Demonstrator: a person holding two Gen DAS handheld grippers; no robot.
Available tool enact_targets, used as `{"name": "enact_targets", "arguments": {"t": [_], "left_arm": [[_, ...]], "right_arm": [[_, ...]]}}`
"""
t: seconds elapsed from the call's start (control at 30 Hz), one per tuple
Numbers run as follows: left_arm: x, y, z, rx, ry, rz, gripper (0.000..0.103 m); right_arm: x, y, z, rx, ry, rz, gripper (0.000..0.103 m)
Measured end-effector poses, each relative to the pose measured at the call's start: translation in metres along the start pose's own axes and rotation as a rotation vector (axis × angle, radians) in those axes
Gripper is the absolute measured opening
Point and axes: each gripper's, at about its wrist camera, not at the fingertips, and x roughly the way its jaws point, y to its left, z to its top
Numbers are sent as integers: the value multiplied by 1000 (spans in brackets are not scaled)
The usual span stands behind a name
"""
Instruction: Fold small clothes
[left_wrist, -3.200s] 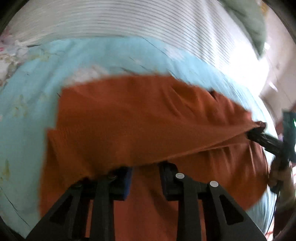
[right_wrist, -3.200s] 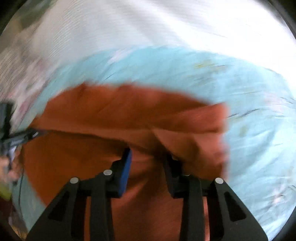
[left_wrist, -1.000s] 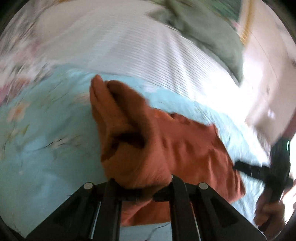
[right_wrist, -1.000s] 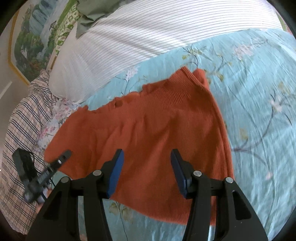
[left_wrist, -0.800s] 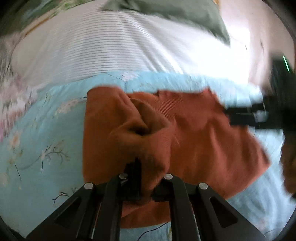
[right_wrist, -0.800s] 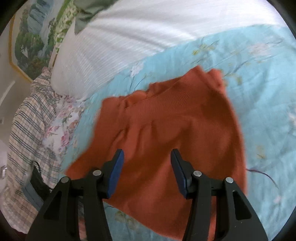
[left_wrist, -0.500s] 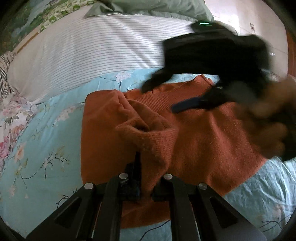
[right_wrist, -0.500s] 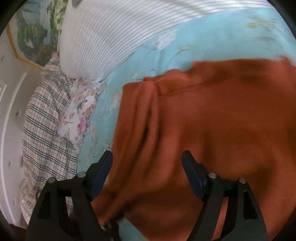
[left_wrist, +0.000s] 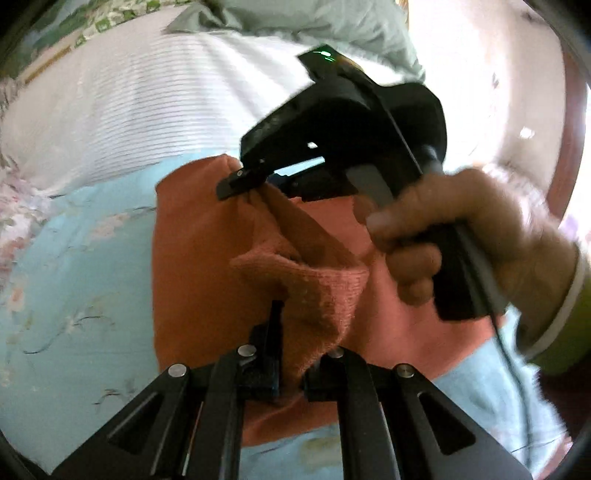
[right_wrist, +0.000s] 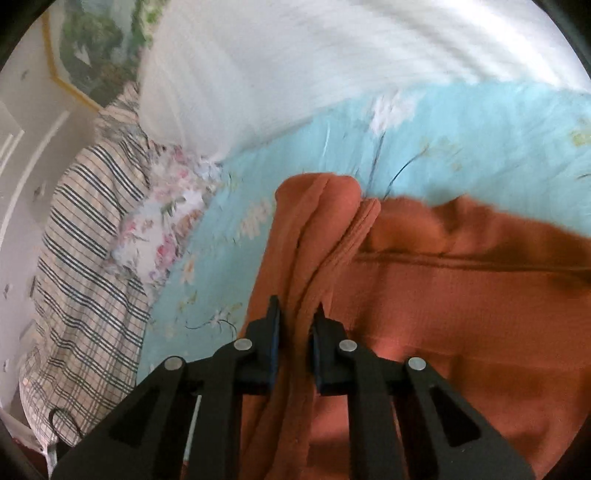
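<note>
We see the orange knit garment (left_wrist: 207, 258) lying on the light blue floral bed sheet (left_wrist: 74, 280), its left edge folded over, with bare sheet open to the left. The left tongs (left_wrist: 290, 356) are clenched on a bunched fold near the lower edge. The right tongs (right_wrist: 295, 334) are closing on a ridge of cloth at the far folded corner, apparently pinching it. The right hand (left_wrist: 476, 236) grips its handle, angled down.
</note>
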Motion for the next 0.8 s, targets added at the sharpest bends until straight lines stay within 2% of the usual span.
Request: {"name": "enact_targets", "arguments": {"t": [0.17, 0.27, 0.43, 0.5, 0.67, 0.8], "left_arm": [[3, -48, 20, 23, -8, -110, 6], [18, -78, 19, 43, 7, -174, 6], [47, -107, 7, 75, 79, -204, 6], [48, -112, 6, 75, 89, -207, 6], [44, -118, 13, 98, 58, -228, 6], [66, -124, 3, 108, 129, -239, 7]], "right_arm": [[-69, -25, -4, -15, -80, -71, 15], [-95, -62, -18, 39, -92, -136, 15], [-105, -110, -39, 121, -81, -181, 15], [-108, -113, -40, 119, -90, -173, 15], [-122, -111, -42, 77, -140, -190, 15], [-109, -134, -55, 126, -101, -230, 15]]}}
